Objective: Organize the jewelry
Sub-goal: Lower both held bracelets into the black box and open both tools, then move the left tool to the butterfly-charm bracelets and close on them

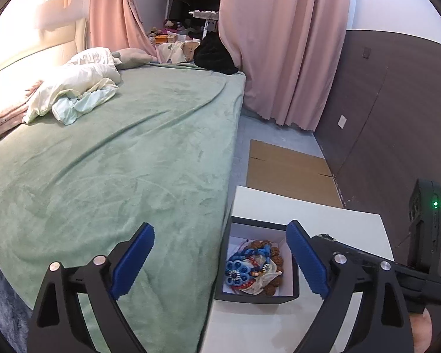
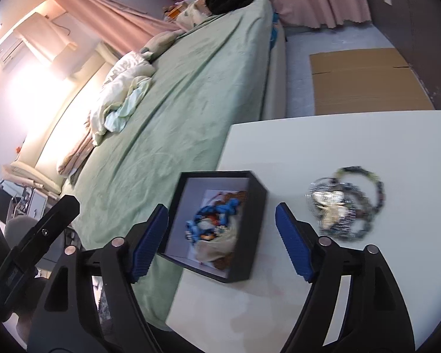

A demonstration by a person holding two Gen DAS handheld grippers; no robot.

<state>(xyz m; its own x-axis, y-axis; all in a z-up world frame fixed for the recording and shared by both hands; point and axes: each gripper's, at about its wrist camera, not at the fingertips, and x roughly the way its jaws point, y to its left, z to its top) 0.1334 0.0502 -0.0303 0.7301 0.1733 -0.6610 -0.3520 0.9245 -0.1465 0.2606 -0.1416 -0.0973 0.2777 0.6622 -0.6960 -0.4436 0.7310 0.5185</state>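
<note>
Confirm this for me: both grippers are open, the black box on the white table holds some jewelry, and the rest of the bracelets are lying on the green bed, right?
Not quite. The remaining bracelets lie on the white table, right of the black box, not on the green bed; the right wrist view shows it. The rest is correct.

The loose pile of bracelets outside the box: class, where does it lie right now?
In the right wrist view, the bracelet pile lies on the white table, to the right of the black box and apart from it.
</note>
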